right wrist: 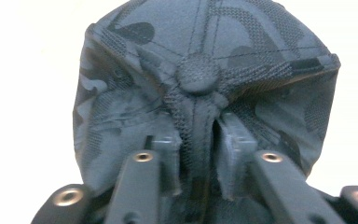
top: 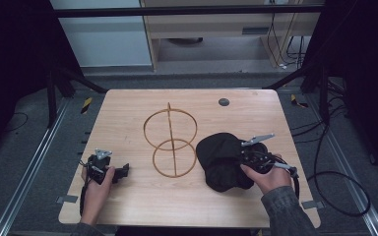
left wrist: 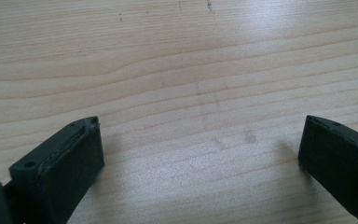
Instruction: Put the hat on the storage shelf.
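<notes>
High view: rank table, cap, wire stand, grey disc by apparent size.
1. Table, largest by far.
2 and 3. Wire stand and cap: similar footprint. The stand is only thin rings and rises toward the camera, so I won't rank them.
4. Grey disc, smallest and farthest from the camera.

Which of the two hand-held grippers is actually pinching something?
The right gripper: its jaws squeeze a fold of the dark cap. The left gripper rests open on the table, holding nothing.
</notes>
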A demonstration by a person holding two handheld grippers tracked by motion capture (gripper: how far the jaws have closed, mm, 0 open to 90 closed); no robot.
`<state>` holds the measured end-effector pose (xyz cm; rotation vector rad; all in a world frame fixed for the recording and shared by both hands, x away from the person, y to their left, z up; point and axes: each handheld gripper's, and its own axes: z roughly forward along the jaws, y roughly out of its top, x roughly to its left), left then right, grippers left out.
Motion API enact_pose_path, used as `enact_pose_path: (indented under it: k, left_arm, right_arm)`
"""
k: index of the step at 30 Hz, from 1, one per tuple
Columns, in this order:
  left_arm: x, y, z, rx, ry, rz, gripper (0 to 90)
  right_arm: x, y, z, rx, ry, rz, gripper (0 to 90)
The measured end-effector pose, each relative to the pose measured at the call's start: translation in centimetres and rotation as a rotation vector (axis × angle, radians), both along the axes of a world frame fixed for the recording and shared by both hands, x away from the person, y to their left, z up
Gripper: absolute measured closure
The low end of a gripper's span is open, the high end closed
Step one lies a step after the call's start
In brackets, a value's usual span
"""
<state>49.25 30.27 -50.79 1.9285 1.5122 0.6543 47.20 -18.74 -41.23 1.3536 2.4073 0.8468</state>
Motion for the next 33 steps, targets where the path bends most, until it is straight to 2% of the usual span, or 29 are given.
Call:
enact_pose_path:
  k: [7, 12, 21, 29, 33]
  left_arm:
    - [0.0, 0.0, 0.0, 0.000, 0.000, 0.000, 0.0]
    - [0.0, 0.0, 0.0, 0.000, 0.000, 0.000, 0.0]
    - [0.0, 0.0, 0.0, 0.000, 0.000, 0.000, 0.0]
    - [0.0, 0.0, 0.0, 0.000, 0.000, 0.000, 0.0]
    - [0.0, 0.0, 0.0, 0.000, 0.000, 0.000, 0.0]
  right_arm:
    - [0.7, -0.3, 0.9, 0.002, 0.010, 0.015, 84.1]
    - [1.5, -0.4, 2.1, -0.007, 0.027, 0.029, 85.4]
    - [2.4, -1.3, 4.2, 0.024, 0.048, 0.030, 86.0]
    - [2.9, -2.5, 6.3, 0.034, 0.037, 0.015, 86.0]
    - [3.3, -3.2, 7.7, 0.027, 0.010, 0.000, 86.0]
